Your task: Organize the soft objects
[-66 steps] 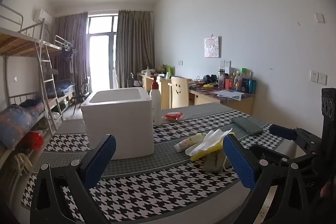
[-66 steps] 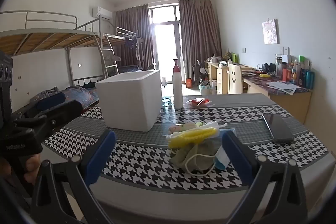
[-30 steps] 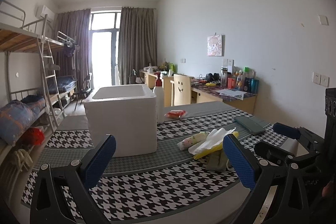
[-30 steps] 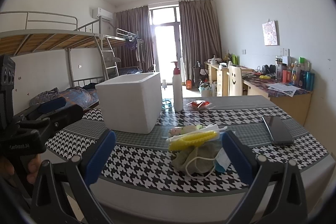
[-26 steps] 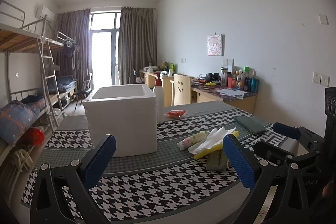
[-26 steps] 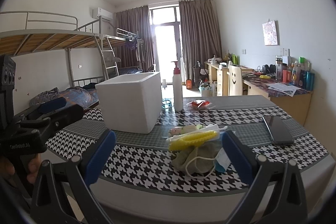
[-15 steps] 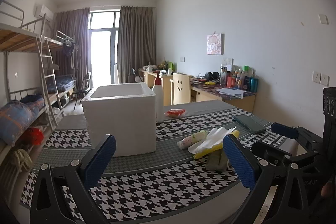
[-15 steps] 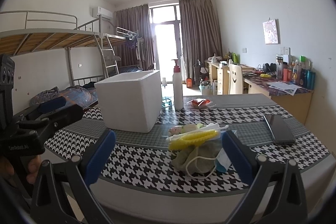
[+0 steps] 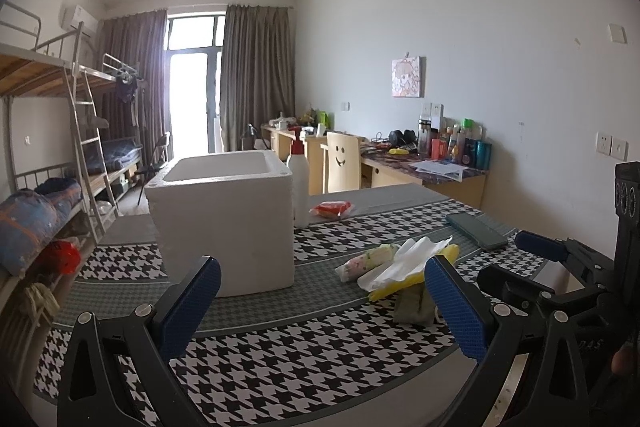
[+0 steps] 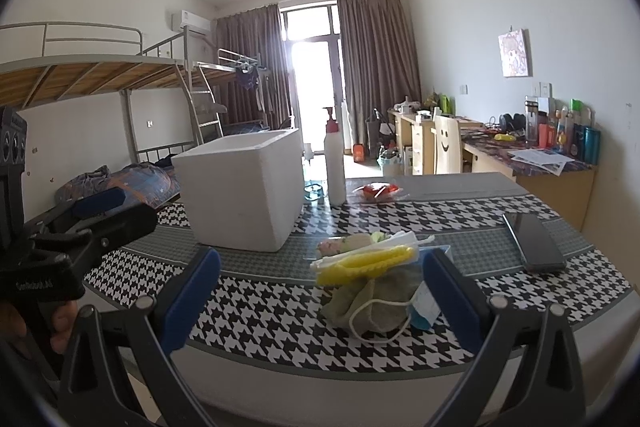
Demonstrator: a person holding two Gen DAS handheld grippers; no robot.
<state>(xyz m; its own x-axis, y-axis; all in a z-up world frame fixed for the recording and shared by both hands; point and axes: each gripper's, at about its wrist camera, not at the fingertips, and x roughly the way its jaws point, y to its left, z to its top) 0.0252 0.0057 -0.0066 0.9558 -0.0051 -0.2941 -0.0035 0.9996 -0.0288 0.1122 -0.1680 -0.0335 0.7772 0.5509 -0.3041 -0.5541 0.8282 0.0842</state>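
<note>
The left gripper (image 9: 320, 301) is hovering above the near edge of the table (image 9: 280, 379), its blue-padded jaws spread wide and gripping nothing. The right gripper (image 10: 320, 293) is likewise standing wide open and empty, facing the pile of soft things (image 10: 372, 279): a yellow piece, white tissue, a green pouch and a face mask. That pile is lying just right of the white foam box (image 10: 244, 187). A pump bottle (image 10: 335, 167) is standing behind the box, and a phone (image 10: 534, 241) is lying well right of it.
</note>
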